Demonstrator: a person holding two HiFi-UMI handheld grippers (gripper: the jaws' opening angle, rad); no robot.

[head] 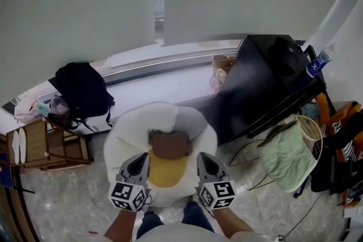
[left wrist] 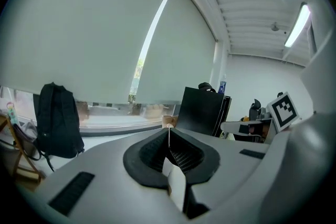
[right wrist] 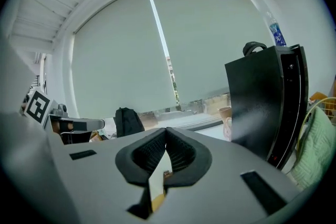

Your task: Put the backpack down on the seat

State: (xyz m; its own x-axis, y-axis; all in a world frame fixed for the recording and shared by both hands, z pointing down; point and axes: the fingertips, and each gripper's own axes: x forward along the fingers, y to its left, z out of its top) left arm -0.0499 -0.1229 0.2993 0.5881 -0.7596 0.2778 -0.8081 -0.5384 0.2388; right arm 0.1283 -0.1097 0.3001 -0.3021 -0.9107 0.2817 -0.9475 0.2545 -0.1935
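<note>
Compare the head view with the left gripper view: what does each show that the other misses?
Only the head view shows the brown and yellow bag lying on the white seat, the green cloth, and the left gripper from above. Only the left gripper view shows the ceiling light and that gripper's jaws shut on nothing. Both show the black backpack by the window and the black board.

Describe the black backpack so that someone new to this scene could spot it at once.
Start at the long white window ledge under the blinds and follow it to its left end. There the black backpack stands upright, beside a small wooden rack. It is soft, rounded and all black, unlike the flat, angular black panel at the right.
</note>
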